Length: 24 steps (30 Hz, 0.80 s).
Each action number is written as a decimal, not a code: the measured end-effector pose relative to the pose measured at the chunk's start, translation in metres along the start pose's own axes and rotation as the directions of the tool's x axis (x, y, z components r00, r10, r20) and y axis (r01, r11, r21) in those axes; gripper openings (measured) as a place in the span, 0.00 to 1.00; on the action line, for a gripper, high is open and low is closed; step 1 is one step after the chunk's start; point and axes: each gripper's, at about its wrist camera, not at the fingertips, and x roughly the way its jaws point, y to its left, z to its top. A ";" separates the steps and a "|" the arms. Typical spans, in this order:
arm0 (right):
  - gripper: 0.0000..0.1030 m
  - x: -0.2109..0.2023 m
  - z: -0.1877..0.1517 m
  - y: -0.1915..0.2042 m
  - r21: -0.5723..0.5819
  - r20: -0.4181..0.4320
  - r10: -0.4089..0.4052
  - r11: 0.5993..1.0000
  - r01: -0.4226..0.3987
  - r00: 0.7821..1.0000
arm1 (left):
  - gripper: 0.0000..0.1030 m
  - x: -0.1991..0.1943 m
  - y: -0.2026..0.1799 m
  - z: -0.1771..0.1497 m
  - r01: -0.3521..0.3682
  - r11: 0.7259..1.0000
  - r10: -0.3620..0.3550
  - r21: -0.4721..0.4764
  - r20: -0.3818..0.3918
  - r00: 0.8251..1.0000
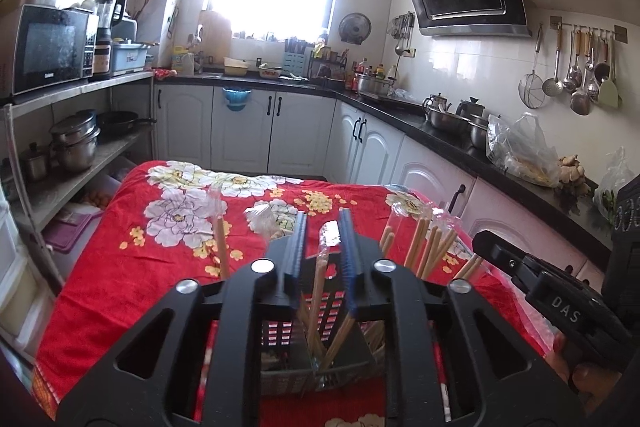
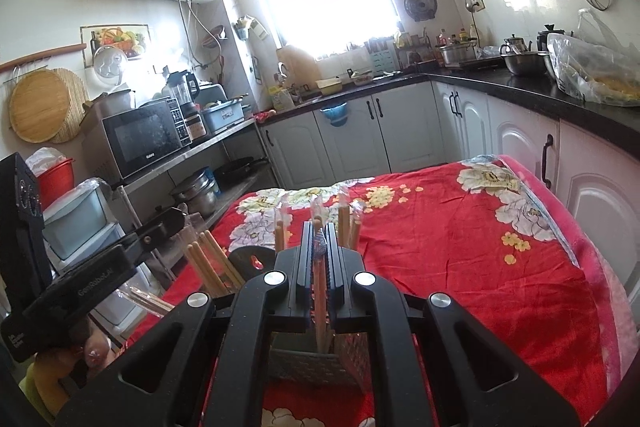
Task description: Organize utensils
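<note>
Below us, the black slotted holder [image 1: 320, 339] stands on the red floral cloth [image 1: 132, 267] of the desk, holding wrapped chopsticks [image 1: 430, 247]. Our left claw [image 1: 323, 247] is parted around one pair above it; our right claw [image 2: 319, 255] pinches another wrapped pair [image 2: 320, 291].

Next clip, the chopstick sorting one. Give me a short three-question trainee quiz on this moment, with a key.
1. True or false: the right gripper is shut on a wrapped chopstick pair.
2. What do the chopsticks stand in? A) glass jar B) black slotted holder C) ceramic mug
3. Fill in: the table is covered by a ___ floral cloth.

Key:
1. True; the jaws pinch it above the black slotted holder.
2. B.
3. Red; see the cloth. The left gripper has a gap around its wrapped pair.
</note>
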 end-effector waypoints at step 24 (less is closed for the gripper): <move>0.40 -0.031 -0.035 0.002 -0.023 -0.074 -0.036 0.999 0.034 0.997 | 0.62 -0.058 0.016 -0.028 0.028 0.997 -0.028 -0.078 -0.007 1.000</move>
